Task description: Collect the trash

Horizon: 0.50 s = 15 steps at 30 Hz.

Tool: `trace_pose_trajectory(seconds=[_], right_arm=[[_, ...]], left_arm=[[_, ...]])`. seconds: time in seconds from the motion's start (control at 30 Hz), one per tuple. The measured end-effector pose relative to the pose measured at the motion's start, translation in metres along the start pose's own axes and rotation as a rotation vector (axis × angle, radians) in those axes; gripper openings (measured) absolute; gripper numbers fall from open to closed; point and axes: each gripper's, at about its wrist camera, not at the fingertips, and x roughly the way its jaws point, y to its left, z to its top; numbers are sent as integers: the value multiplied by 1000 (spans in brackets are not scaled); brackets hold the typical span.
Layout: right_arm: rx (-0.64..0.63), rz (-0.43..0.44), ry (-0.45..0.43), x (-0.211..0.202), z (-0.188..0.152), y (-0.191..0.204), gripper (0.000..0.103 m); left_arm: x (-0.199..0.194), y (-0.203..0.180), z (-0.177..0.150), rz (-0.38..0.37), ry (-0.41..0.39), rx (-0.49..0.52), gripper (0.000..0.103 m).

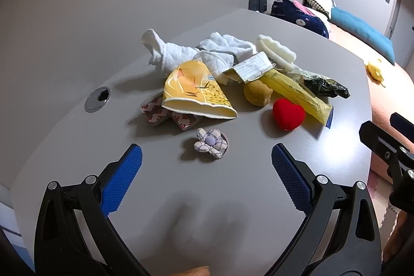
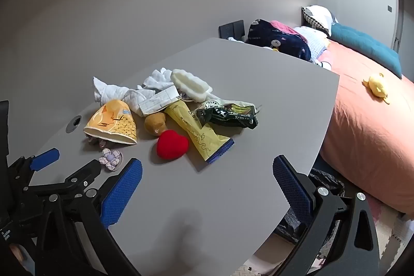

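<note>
Mostly crumpled wrappers (image 2: 227,115): flattened yellow cup (image 1: 196,92), torn carton (image 1: 248,69).

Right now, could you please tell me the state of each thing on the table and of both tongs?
left tongs: open, empty
right tongs: open, empty
yellow paper cup: tipped over, flattened
yellow wrapper: lying flat
dark green wrapper: crumpled
white cloth: bunched
red heart: lying loose

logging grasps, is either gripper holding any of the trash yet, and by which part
Nothing is held. The left gripper and right gripper both hover over the grey table with jaws wide open and empty.
</note>
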Motion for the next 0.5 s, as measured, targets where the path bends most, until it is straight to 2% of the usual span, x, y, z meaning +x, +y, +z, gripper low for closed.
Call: trace_pose_trajectory(seconds=[0.5], right_arm=[[3,-1,-2,-1,-1,-2,101]], left_arm=[[1,7,2,-2,-3,-12,97]])
